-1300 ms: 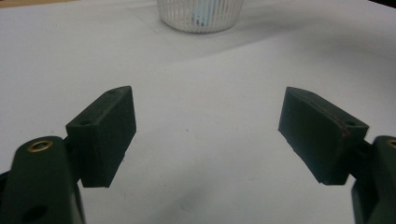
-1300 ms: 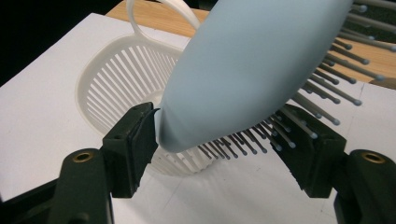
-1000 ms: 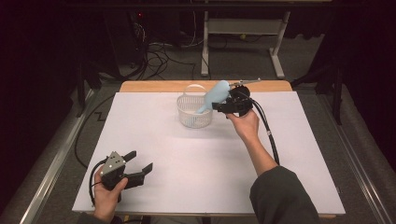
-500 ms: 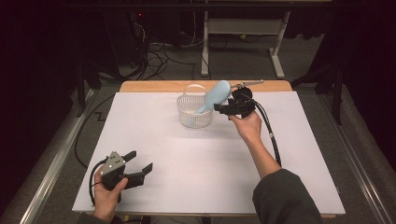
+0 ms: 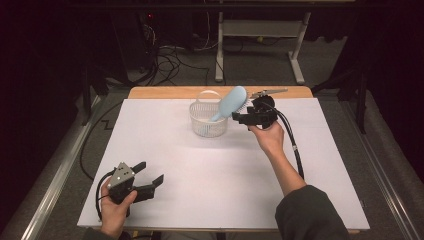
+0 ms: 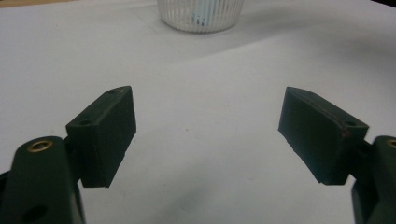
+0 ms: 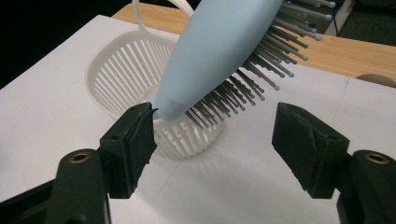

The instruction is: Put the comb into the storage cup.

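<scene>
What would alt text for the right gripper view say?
A pale blue hairbrush stands handle-down in a white slotted basket on a white table. The right gripper has open black fingers, bristles between them.

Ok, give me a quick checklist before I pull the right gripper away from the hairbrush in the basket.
1. Hairbrush handle down inside the white basket: ok.
2. Right gripper jaws spread, no pad pressing the brush: ok, though one pad sits right beside the brush's neck.
3. Brush settled so it won't tip out: cannot tell; it leans on the rim with its head well above it.
4. Basket upright on the table: ok.
5. Left gripper open, holding nothing, apart from the basket: ok.
</scene>
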Tool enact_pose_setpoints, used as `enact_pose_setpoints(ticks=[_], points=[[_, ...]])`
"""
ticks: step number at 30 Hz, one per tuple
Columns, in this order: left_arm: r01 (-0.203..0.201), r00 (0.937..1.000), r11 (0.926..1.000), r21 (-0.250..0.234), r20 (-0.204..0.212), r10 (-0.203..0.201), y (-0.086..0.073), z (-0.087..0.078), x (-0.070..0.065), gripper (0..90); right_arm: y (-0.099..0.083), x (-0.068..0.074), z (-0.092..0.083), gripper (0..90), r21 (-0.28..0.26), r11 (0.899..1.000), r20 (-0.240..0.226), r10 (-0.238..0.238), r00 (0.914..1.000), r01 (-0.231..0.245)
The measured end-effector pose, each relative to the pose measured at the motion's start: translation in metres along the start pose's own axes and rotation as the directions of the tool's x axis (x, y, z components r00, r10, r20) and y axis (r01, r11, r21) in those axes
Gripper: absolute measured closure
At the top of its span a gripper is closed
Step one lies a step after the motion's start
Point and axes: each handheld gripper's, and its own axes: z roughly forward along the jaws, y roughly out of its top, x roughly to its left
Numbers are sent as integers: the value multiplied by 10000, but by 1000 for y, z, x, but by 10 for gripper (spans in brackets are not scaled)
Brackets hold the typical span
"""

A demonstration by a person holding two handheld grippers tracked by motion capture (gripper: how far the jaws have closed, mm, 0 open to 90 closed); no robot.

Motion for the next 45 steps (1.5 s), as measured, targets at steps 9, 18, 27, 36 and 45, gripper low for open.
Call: enact_pose_setpoints(ticks=[9, 18, 27, 36, 45], points=[[8, 10000, 10000, 3, -6, -8, 0, 0, 0, 200, -5, -3, -8, 306, -116, 9999, -16, -31, 10000, 31], [49, 10000, 10000, -18, -7, -49, 0, 0, 0, 200, -9, -6, -16, 306, -205, 9997, -29, -93, 10000, 92], [75, 10000, 10000, -43, -33, -75, 0, 0, 1, 200, -13, -7, -23, 306, -308, 9994, -51, -144, 9999, 143], [103, 9999, 9999, -41, -40, -103, 0, -1, 1, 200, -17, -10, -30, 306, -373, 9992, -46, -151, 9999, 150], [108, 9999, 9999, -37, -46, -109, 0, -1, 1, 200, -21, -13, -37, 303, -431, 9989, -20, -166, 9999, 165]])
